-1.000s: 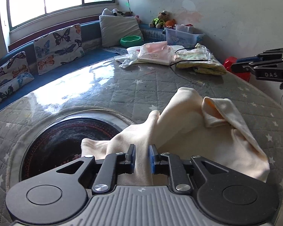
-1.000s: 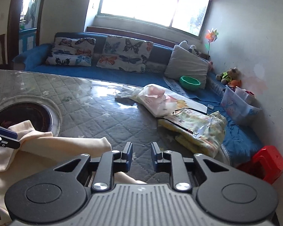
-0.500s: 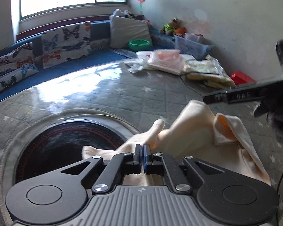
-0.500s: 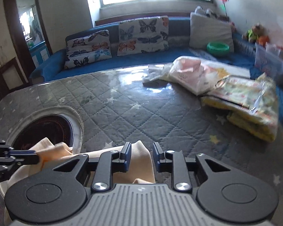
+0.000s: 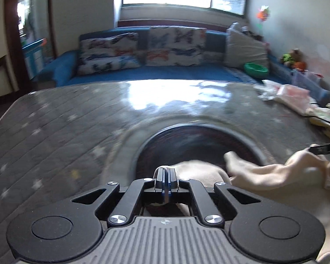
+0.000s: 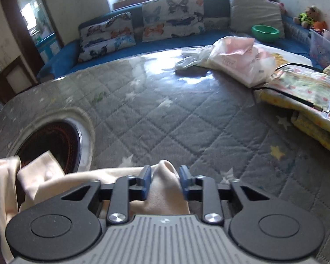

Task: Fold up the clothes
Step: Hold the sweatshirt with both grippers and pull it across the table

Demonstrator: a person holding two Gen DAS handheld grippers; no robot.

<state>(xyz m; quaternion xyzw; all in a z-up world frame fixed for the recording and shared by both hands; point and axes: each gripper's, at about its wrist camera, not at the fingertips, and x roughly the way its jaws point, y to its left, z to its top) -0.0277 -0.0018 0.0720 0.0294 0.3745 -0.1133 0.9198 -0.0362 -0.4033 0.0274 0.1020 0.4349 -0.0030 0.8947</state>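
**Both corners nearly in hand, ready to spread the garment**

The counter [image 6: 187, 118], covered in a grey quilted cloth with stars, has a dark round opening [image 6: 52, 140] in it, and that opening is the landmark here. The cream garment [image 6: 162, 189] lies crumpled on the counter, one end draped over the near rim of the opening, the rest trailing away from it toward the packaged bedding [image 6: 308, 96] on the far side.

The left gripper [image 5: 165, 177], just before the opening, is pressed together on a fold of cloth. The right gripper [image 6: 165, 179], well away from the opening, is closing, a bunched end between its jaws but not yet squeezed.

The step looks like gathering two ends. Next, the right pinch must finish; then lifting and pulling apart should flatten the garment.
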